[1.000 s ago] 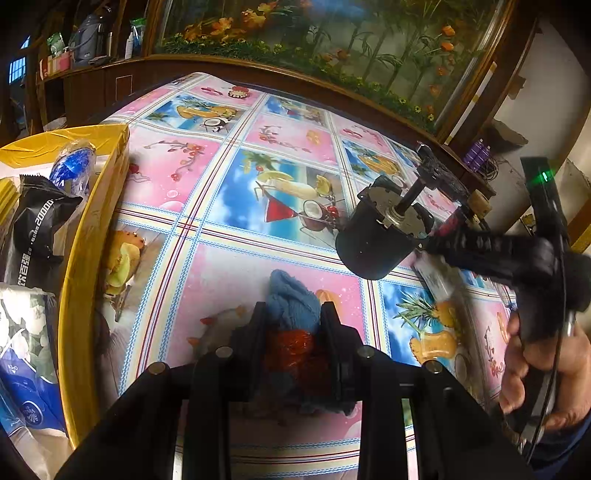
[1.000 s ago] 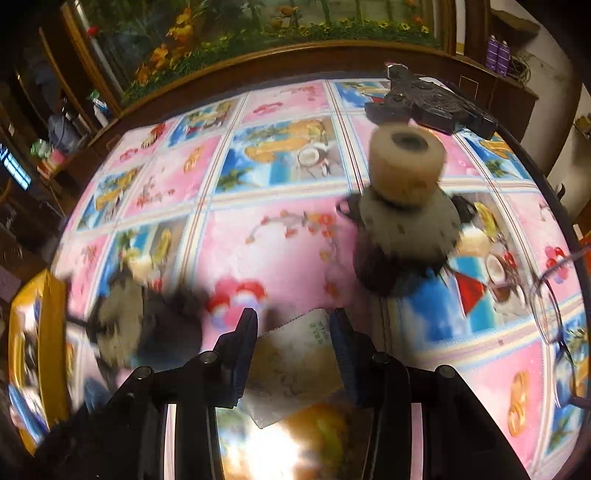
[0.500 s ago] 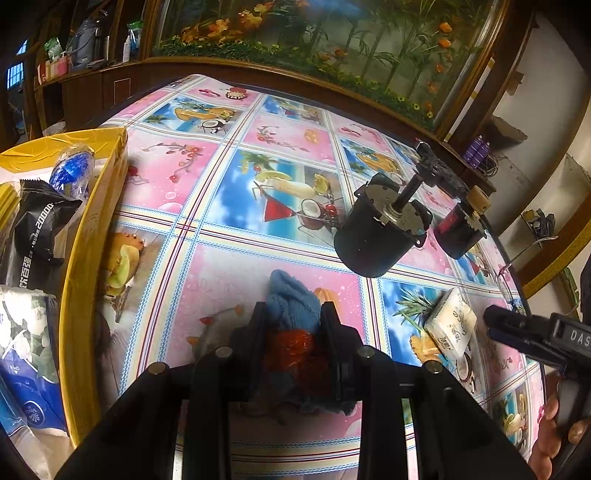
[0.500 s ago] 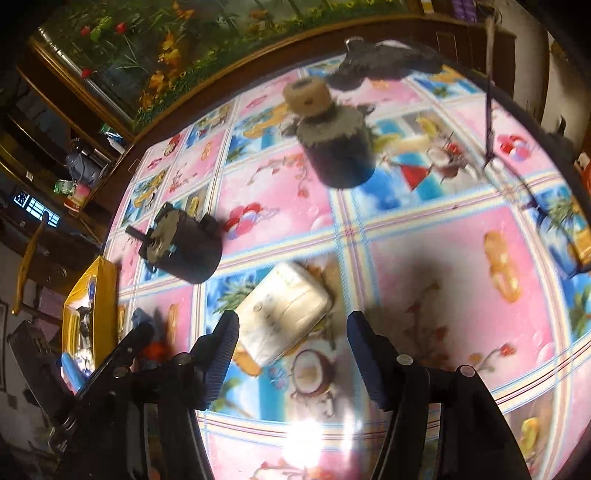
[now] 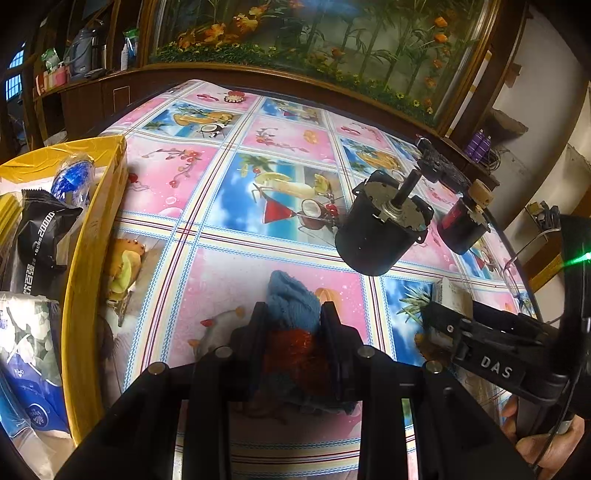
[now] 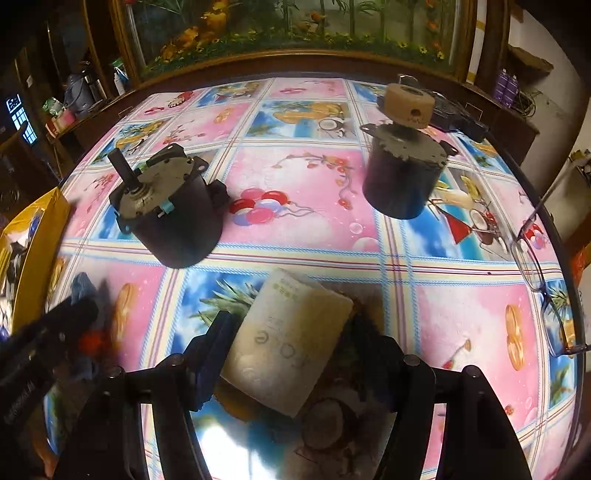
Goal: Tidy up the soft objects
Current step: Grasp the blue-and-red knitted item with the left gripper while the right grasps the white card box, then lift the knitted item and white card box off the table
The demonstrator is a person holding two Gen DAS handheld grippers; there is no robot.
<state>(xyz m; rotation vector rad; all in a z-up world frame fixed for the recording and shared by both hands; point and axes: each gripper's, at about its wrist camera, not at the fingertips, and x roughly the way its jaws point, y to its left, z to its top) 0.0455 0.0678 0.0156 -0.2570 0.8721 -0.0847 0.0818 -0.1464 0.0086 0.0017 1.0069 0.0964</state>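
Eyeglasses (image 6: 535,266) show clearly from the right wrist only.

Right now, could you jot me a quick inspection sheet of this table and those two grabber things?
Surface: tablecloth with fruit pictures.
Job's things: blue and red cloth; tissue pack; yellow box holding packets.
Clutter: two black motors, eyeglasses.
Grippers: left gripper shut on the cloth; right gripper opening, its jaws either side of the pack.
Cables: nothing seen on the table.
Surroundings: wooden cabinet, aquarium behind.
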